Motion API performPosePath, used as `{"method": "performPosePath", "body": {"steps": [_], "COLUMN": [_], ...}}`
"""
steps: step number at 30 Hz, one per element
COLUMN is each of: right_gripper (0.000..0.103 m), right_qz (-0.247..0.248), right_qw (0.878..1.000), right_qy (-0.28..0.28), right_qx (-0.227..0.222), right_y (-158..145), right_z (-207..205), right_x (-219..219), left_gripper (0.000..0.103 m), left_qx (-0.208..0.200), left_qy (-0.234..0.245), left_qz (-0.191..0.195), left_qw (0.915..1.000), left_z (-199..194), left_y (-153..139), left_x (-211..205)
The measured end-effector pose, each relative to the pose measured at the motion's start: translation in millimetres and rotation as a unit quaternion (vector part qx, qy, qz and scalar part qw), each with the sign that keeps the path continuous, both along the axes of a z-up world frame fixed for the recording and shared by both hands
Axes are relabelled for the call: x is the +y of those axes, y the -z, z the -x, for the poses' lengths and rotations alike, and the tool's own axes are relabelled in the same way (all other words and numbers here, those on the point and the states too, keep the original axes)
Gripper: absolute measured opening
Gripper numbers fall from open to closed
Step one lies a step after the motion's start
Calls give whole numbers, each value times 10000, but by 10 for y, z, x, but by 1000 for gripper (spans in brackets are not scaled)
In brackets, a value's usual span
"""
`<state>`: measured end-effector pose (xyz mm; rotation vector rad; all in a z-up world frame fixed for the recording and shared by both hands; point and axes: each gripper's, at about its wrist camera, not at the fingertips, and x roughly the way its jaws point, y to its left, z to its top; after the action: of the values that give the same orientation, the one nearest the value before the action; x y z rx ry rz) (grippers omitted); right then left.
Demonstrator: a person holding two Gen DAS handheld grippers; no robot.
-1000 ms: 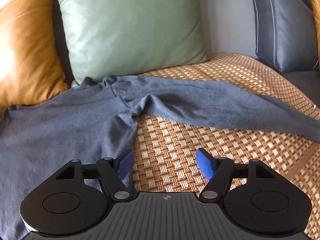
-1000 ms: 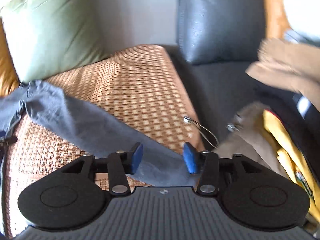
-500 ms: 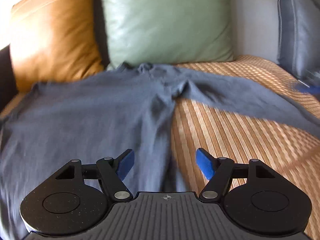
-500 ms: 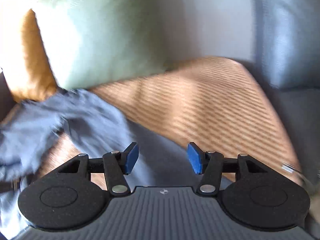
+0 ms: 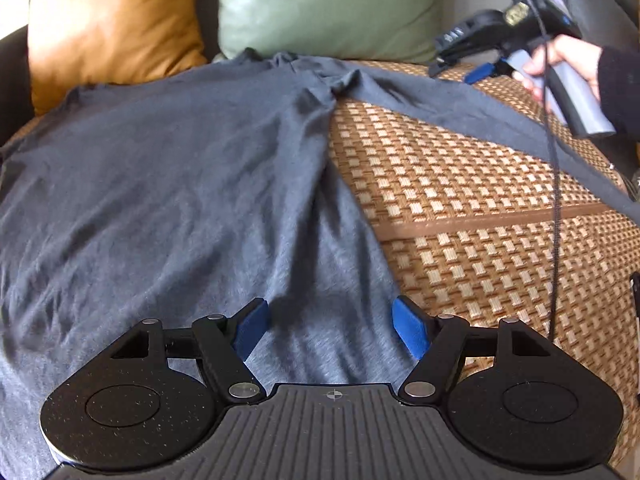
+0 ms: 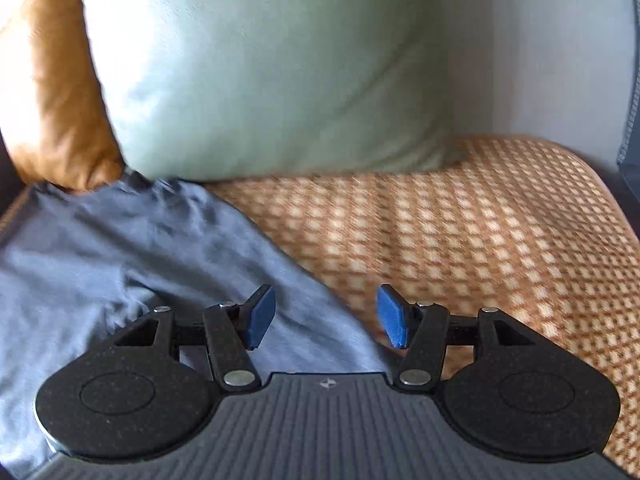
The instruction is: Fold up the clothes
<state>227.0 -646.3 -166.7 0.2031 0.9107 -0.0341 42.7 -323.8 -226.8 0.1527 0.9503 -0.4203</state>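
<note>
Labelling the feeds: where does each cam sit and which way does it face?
Left wrist: on the left tool, angled down over the grey shirt on the woven mat; shows the person's hand holding the right tool.
Right wrist: on the right tool, facing the green cushion.
Shared: shirt, mat, green cushion and orange cushion.

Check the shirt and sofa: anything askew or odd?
Mildly. The grey shirt lies spread on the woven mat, but its sleeve is flung out sideways and the fabric bunches at the armpit. Nothing looks damaged or spilled.
</note>
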Motion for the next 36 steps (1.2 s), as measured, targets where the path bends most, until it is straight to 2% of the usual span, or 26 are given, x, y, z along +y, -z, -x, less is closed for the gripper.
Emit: {"method": "performPosePath", "body": {"steps": [8,13,14,15,16,17,18,19,22,29,33,36], "right_gripper": [61,61,59,42,19,15,9,9,8,8,8,8], "right_qz": [-198,-84,-60,-79,-98,-160,-254,-320,-632,-1130,-1235,-1220], "right_qw": [9997,9997,9997,9997,9996,9995,9993,9993,9978,9874,9802,9767], "right_qy": [-54,-82,-73,-41,-8,51,95,94,0,-643,-1115,-1421], "right_qx": [149,220,216,232,249,264,244,166,-191,-901,-1068,-1049], "right_y": [80,190,188,175,162,132,72,-14,-379,-1273,-1531,-1557], "right_z": [207,159,152,143,135,130,134,146,169,9,-214,-420], "right_x": [-206,-133,-124,-124,-125,-133,-138,-123,8,763,1381,1869], "left_gripper": [85,89,85,72,42,28,15,6,4,4,5,6], "left_qx": [36,-183,-268,-367,-508,-608,-539,-370,20,40,135,268], "left_qy": [17,144,153,160,163,155,87,-43,-482,-1081,-1332,-1474], "left_qz": [116,5,18,19,-17,-43,6,187,700,1380,1565,1594], "left_qw": [9999,9997,9995,9992,9986,9980,9985,9991,9964,9845,9786,9758], "left_z": [33,51,58,64,70,65,19,-47,-199,-217,-211,-238], "left_y": [44,119,135,140,108,76,43,18,-70,-441,-481,-395], "left_x": [-53,-140,-146,-150,-150,-146,-112,-39,240,880,1242,1467]}}
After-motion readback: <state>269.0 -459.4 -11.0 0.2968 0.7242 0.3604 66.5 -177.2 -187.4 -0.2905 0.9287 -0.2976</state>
